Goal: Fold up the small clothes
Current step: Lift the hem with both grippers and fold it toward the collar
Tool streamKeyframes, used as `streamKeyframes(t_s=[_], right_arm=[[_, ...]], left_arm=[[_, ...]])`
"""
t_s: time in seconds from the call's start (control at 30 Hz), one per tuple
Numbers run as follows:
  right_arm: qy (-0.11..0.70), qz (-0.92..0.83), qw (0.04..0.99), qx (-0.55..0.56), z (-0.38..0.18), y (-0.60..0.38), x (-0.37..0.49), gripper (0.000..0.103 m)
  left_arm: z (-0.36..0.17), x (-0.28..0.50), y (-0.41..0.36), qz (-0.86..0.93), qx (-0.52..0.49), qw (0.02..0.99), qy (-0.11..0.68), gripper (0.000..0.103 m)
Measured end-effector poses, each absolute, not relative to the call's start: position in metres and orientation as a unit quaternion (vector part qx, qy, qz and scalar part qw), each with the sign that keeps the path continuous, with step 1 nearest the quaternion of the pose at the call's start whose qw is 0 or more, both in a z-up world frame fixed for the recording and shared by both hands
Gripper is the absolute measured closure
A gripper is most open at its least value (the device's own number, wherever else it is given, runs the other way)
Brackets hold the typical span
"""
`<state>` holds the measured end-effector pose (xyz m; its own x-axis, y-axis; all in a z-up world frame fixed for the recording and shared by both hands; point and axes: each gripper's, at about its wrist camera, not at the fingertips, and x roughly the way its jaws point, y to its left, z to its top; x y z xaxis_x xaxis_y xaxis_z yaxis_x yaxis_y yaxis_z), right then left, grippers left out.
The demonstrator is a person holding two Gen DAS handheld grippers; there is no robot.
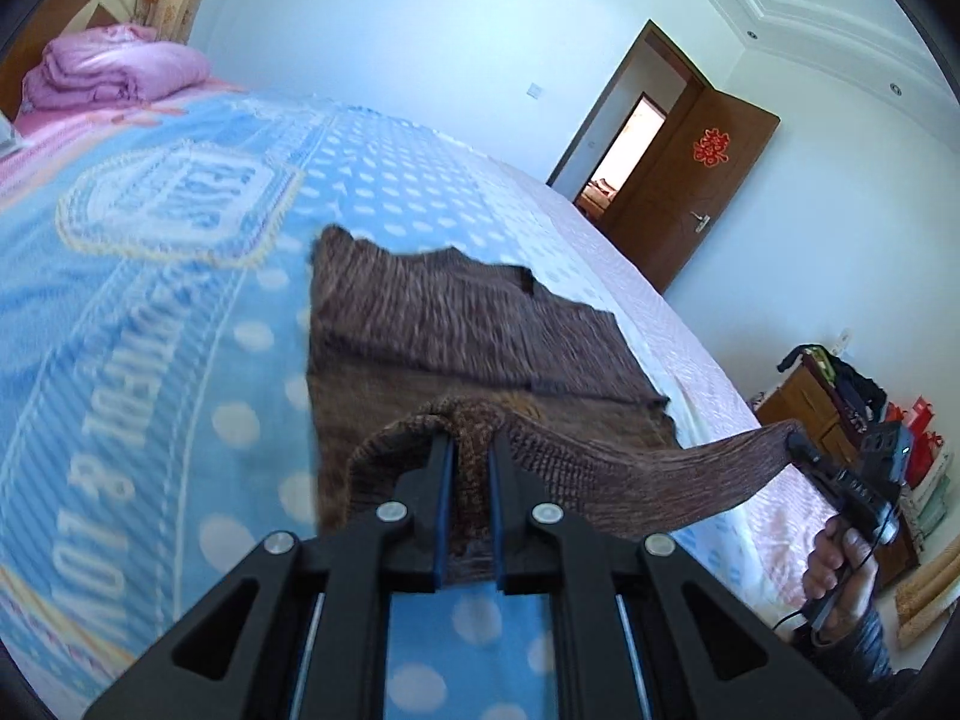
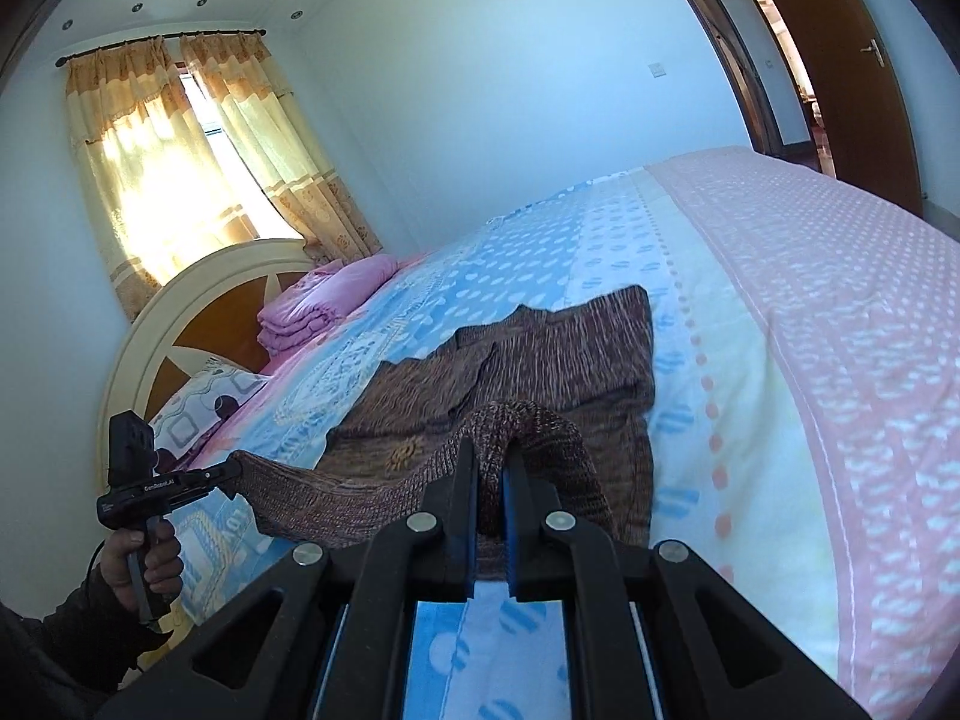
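Two corners of the brown sweater (image 1: pixel 456 324) are pinched in clenched jaws: left gripper (image 1: pixel 470 450) at six o'clock, right gripper (image 2: pixel 492 468) at three, above the bed (image 1: pixel 150 312).

"GenRobot.AI" is printed on the left gripper (image 2: pixel 231 471). A red double-happiness sign is stuck on the door (image 1: pixel 708 198). The blanket (image 1: pixel 150 312) lettering is too blurred to be read.

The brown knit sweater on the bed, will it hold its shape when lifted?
Probably not: the brown knit sweater sags between the left gripper and right gripper. The coarse knit likely grips the pads well.
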<state>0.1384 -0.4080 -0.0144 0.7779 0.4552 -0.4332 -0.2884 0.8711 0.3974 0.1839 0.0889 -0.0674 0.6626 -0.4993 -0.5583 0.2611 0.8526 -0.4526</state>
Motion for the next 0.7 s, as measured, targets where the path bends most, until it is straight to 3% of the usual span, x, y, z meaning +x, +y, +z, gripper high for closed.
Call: streamKeyframes(t_s=[0.37, 0.7], right_arm=[[0.246, 0.190, 0.942, 0.130, 0.021, -0.396, 0.205, 0.097], [0.262, 0.168, 0.943, 0.118, 0.019, -0.388, 0.274, 0.097]], left_arm=[[-0.048, 0.242, 0.091, -0.196, -0.169, 0.910, 0.326, 0.092], [-0.045, 0.302, 0.087, -0.174, -0.163, 0.914, 0.328, 0.092]])
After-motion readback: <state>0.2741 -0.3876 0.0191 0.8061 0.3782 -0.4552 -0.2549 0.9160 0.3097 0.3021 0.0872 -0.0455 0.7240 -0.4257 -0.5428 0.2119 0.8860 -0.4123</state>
